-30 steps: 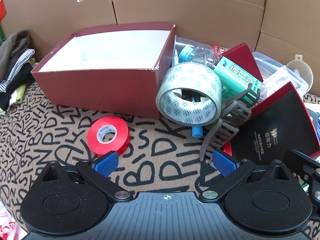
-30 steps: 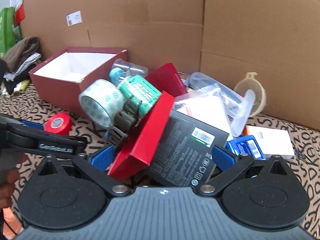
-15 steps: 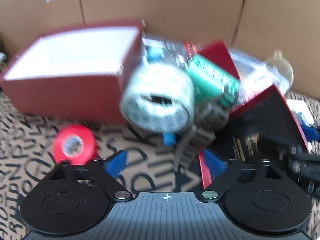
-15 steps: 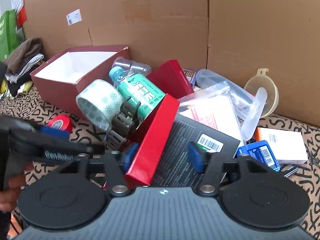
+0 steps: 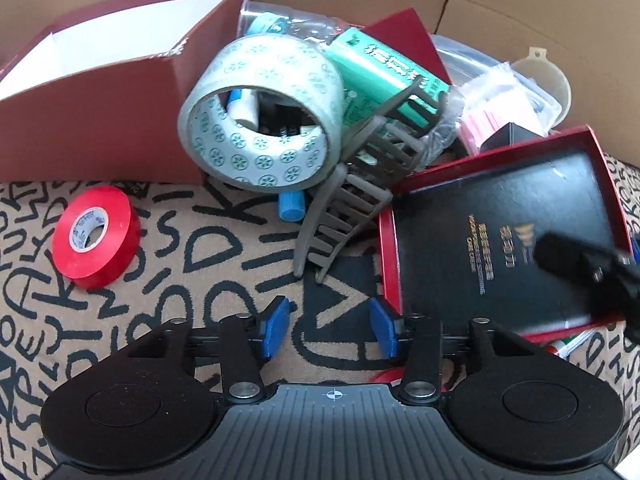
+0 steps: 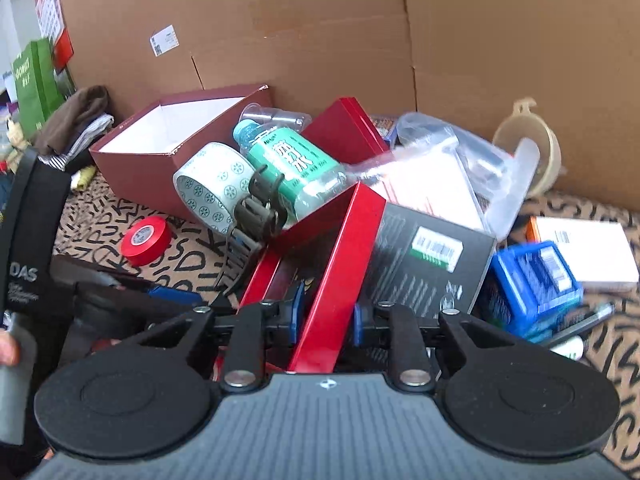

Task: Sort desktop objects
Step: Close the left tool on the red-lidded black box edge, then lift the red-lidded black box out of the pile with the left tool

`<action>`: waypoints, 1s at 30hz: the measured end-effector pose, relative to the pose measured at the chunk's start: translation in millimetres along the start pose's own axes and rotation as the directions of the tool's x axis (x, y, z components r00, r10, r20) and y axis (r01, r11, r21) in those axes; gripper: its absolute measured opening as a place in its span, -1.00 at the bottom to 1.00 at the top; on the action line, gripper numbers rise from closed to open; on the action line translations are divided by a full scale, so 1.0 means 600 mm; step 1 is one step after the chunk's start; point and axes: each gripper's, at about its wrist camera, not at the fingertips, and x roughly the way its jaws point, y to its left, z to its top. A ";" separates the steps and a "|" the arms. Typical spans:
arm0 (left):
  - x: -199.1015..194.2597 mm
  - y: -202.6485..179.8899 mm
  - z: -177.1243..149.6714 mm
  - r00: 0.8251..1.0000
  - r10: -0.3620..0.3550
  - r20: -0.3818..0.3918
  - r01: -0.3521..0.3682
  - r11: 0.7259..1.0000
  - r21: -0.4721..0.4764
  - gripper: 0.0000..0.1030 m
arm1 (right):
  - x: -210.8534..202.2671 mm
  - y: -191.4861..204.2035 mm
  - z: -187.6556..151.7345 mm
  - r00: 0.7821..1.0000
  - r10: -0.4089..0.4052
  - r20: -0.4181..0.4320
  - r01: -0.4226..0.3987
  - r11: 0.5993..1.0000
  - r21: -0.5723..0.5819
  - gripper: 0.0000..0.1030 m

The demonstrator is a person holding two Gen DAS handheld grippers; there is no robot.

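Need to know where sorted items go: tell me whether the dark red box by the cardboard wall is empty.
Apparently empty. The dark red box is open-topped, showing only bare white interior in both views; its near floor is hidden.

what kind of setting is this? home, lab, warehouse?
Probably a staged data-collection tabletop rather than a lived-in desk: plain brown cardboard sheets wall it in, a letter-patterned cloth covers the surface, and mixed clutter lies heaped beside an open dark-red cardboard box.
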 end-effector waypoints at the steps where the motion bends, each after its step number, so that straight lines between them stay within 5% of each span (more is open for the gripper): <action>1: 0.001 -0.003 0.002 1.000 -0.006 0.000 0.006 1.000 0.004 -0.03 | -0.004 -0.005 -0.004 1.000 0.008 -0.004 -0.008 1.000 0.016 -0.47; 4: 0.003 -0.014 0.007 1.000 -0.024 0.000 0.024 1.000 0.015 -0.30 | -0.017 -0.012 -0.022 1.000 -0.008 -0.002 0.008 1.000 0.026 -0.35; 11: 0.009 -0.038 0.021 0.998 -0.064 -0.001 0.064 0.997 0.039 -0.35 | -0.034 -0.028 -0.047 0.994 -0.105 -0.014 0.105 0.994 0.025 -0.13; 15: 0.007 -0.050 0.018 0.995 -0.101 -0.014 0.101 0.994 0.051 -0.45 | -0.042 -0.032 -0.055 0.985 -0.174 -0.005 0.174 0.985 0.022 0.27; 21: -0.008 -0.060 0.018 0.992 -0.122 0.001 0.122 0.990 0.068 -0.43 | -0.060 -0.038 -0.073 0.979 -0.202 -0.016 0.202 0.979 0.020 0.24; 24: -0.024 -0.075 0.016 0.990 -0.139 0.022 0.136 0.984 0.114 -0.43 | -0.067 -0.037 -0.083 0.978 -0.206 -0.020 0.207 0.978 0.016 0.08; 25: -0.026 -0.080 0.015 0.990 -0.136 0.026 0.132 0.983 0.131 -0.43 | -0.066 -0.040 -0.084 0.978 -0.208 -0.021 0.209 0.978 0.023 -0.05; 30: -0.008 -0.076 0.020 0.996 -0.084 0.017 0.081 0.988 0.128 -0.41 | -0.055 -0.052 -0.082 0.980 -0.199 -0.029 0.201 0.978 0.057 -0.07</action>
